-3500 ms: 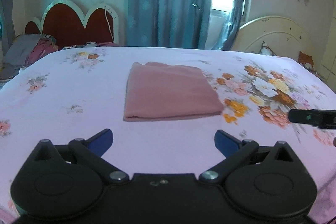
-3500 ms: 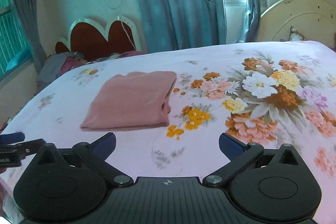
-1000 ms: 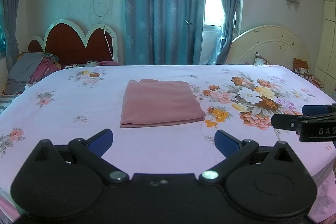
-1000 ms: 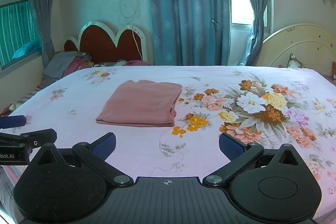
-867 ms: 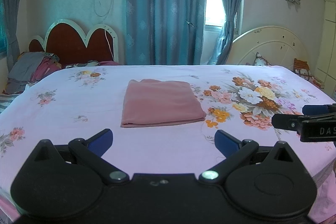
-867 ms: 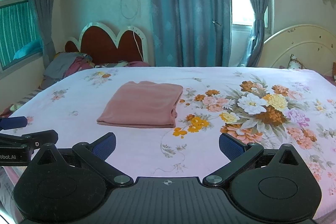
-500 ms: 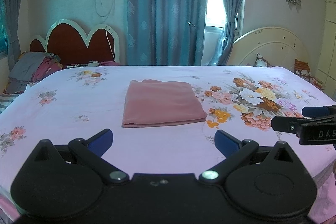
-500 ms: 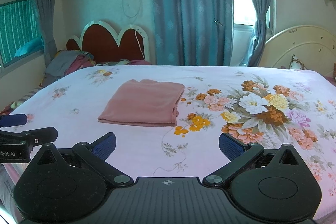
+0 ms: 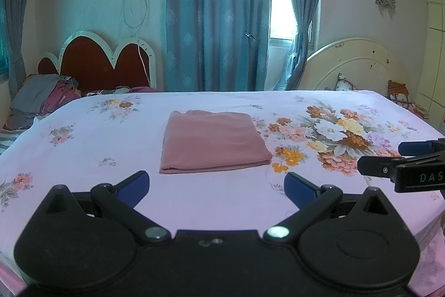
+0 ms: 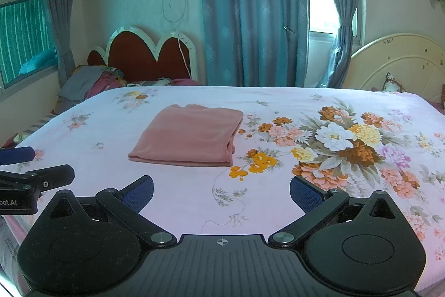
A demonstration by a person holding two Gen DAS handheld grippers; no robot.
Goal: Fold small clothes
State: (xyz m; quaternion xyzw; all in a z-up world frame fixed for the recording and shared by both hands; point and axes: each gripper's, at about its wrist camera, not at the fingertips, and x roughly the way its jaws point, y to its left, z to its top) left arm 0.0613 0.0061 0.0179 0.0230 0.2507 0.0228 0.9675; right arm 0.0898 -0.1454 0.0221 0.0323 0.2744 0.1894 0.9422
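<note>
A pink garment (image 9: pixel 212 141) lies folded into a flat rectangle on the floral bed sheet (image 9: pixel 83 152); it also shows in the right wrist view (image 10: pixel 186 139). My left gripper (image 9: pixel 217 185) is open and empty, held above the near side of the bed, well short of the garment. My right gripper (image 10: pixel 221 189) is open and empty, at a similar distance and to the right. The right gripper's fingers (image 9: pixel 389 167) show at the right edge of the left wrist view, and the left gripper's fingers (image 10: pixel 41 176) show at the left edge of the right wrist view.
A red scalloped headboard (image 9: pixel 103 63) and a pile of clothes (image 9: pixel 41 96) stand at the far left. Blue curtains (image 9: pixel 219 13) hang behind the bed. A cream headboard (image 9: pixel 358 66) with cushions is at the far right. A large flower print (image 10: pixel 347 141) covers the sheet's right side.
Both grippers have drawn back and risen from the bed over the past seconds, so the garment looks smaller. Both stay open. The garment has not moved.
</note>
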